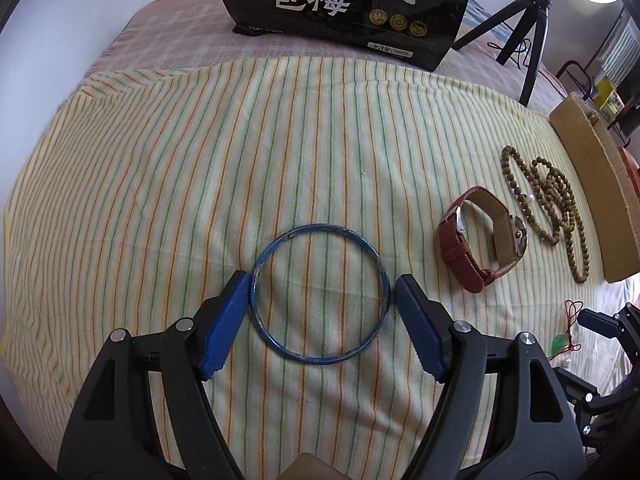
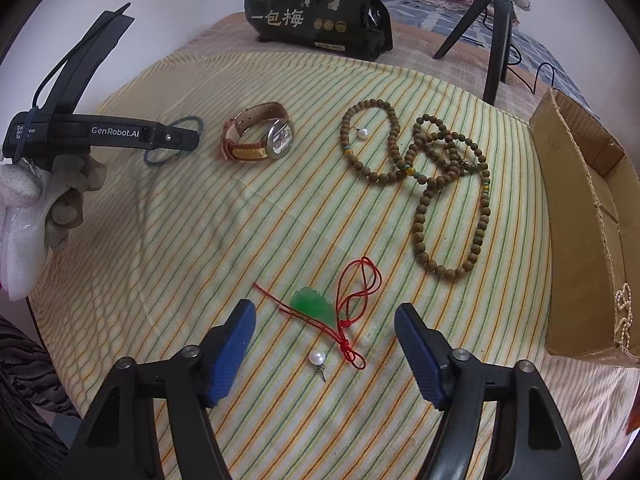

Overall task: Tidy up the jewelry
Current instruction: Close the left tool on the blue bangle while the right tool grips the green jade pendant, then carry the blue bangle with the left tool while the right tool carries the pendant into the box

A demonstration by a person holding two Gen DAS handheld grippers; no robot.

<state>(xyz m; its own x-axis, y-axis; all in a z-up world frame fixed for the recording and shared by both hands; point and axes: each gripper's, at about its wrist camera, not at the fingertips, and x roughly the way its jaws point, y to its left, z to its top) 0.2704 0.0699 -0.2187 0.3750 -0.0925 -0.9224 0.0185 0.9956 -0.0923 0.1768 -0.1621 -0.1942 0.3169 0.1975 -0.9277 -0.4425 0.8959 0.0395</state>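
A thin blue bangle [image 1: 320, 294] lies flat on the striped cloth [image 1: 200, 160]. My left gripper [image 1: 322, 276] is open and straddles it: the left pad [image 1: 230, 312] sits at the ring's edge, and the right pad [image 1: 416, 312] stands a little clear. In the right wrist view a green pendant [image 2: 312, 306] on a red cord [image 2: 352, 292] lies between the fingertips of my right gripper [image 2: 325, 306], which is open with neither pad touching it. A loose pearl earring [image 2: 316, 358] rests just below the pendant.
A red-strapped watch [image 2: 260, 136] and a brown bead necklace [image 2: 440, 184] with a pearl [image 2: 363, 133] lie further back. A cardboard box [image 2: 580, 216] at the right edge holds a pearl strand [image 2: 624, 312]. A black snack bag [image 2: 316, 8] and a tripod [image 2: 496, 40] stand behind.
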